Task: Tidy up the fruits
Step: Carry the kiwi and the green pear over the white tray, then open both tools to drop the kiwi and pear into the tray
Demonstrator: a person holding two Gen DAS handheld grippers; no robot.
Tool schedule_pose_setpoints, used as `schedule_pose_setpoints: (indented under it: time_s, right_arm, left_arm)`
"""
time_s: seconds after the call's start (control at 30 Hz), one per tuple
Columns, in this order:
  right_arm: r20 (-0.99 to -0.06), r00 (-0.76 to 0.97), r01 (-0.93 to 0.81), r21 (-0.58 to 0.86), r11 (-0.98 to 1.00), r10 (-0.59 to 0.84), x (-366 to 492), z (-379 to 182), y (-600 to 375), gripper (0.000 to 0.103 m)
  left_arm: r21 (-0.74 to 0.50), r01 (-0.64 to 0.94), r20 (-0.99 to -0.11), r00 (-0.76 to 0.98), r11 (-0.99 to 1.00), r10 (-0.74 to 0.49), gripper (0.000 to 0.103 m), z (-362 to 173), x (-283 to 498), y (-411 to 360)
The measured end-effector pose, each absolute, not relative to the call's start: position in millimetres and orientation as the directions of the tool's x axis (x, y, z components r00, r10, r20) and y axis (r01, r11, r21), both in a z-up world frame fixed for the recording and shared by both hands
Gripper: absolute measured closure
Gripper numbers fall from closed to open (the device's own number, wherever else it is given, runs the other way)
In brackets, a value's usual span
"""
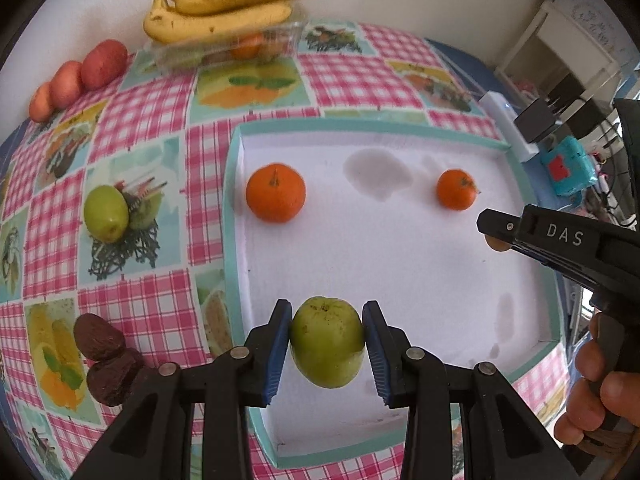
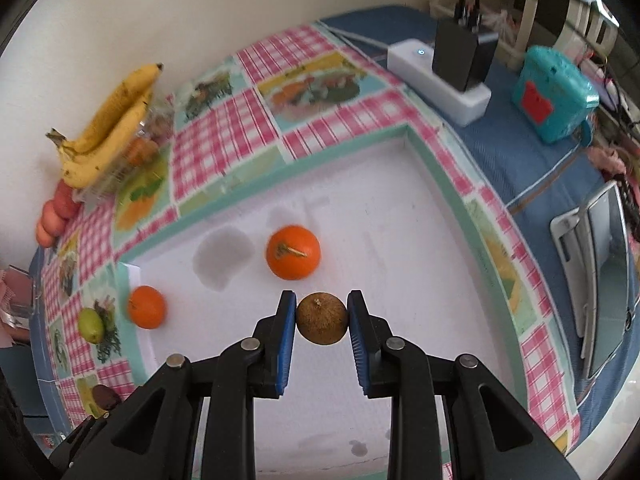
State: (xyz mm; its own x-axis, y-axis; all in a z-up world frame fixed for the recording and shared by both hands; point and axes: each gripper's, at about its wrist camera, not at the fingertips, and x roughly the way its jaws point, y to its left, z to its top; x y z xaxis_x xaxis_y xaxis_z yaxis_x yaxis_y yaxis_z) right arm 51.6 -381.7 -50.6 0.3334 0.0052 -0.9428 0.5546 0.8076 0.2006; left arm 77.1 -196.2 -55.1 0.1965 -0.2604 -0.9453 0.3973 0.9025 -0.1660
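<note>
My left gripper is shut on a green round fruit, held just above the near part of the white tray with its teal rim. My right gripper is shut on a small brown round fruit over the same tray. In the left wrist view the right gripper comes in from the right, with a sliver of the brown fruit showing under its tip. Two oranges lie in the tray, one large and one smaller.
On the checked tablecloth lie another green fruit, two dark brown fruits, three reddish fruits and bananas atop a clear box. A power strip, teal box and tablet stand right of the tray.
</note>
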Motion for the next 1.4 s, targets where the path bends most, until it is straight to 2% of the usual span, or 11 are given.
schedule_pose_setpoints:
  time_s: [0.4, 0.97, 1.03, 1.17, 1.2, 1.23, 1.3, 1.4]
  right_arm:
    - [-0.964, 0.264, 0.574, 0.170, 0.801, 0.015, 54.2, -77.5, -383.0, 0.076]
    - [-0.968, 0.250, 0.578, 0.150, 0.803, 0.001, 54.6, -77.7, -384.6, 0.074]
    - [-0.969, 0.249, 0.577, 0.148, 0.803, 0.000, 54.6, -78.1, -384.5, 0.067]
    - [-0.968, 0.252, 0.578, 0.150, 0.802, -0.001, 53.9, -77.3, -384.4, 0.066]
    - [-0.967, 0.254, 0.579, 0.151, 0.801, -0.002, 53.6, -76.5, -385.2, 0.065]
    - [-0.967, 0.256, 0.581, 0.151, 0.800, -0.003, 54.0, -75.8, -384.3, 0.059]
    - [-0.965, 0.261, 0.580, 0.155, 0.800, -0.003, 53.9, -74.2, -384.2, 0.047]
    - [-0.962, 0.273, 0.576, 0.170, 0.800, 0.008, 53.7, -71.7, -383.9, 0.041]
  left_arm:
    - [-0.157, 0.392, -0.950, 0.189, 0.906, -0.247, 0.064, -65.6, 81.0, -196.7]
    - [-0.150, 0.404, -0.945, 0.210, 0.903, -0.251, 0.062, -73.4, 89.1, -200.1]
    - [-0.150, 0.402, -0.944, 0.212, 0.903, -0.252, 0.062, -75.1, 90.5, -199.8]
    - [-0.153, 0.407, -0.944, 0.210, 0.901, -0.255, 0.062, -77.3, 91.6, -200.4]
    - [-0.149, 0.409, -0.945, 0.209, 0.900, -0.251, 0.059, -77.6, 91.4, -201.2]
    - [-0.146, 0.410, -0.946, 0.210, 0.900, -0.249, 0.051, -77.3, 90.8, -201.7]
    - [-0.149, 0.413, -0.943, 0.215, 0.898, -0.255, 0.044, -74.4, 89.6, -202.7]
    - [-0.138, 0.425, -0.940, 0.227, 0.895, -0.253, 0.041, -67.8, 86.9, -203.4]
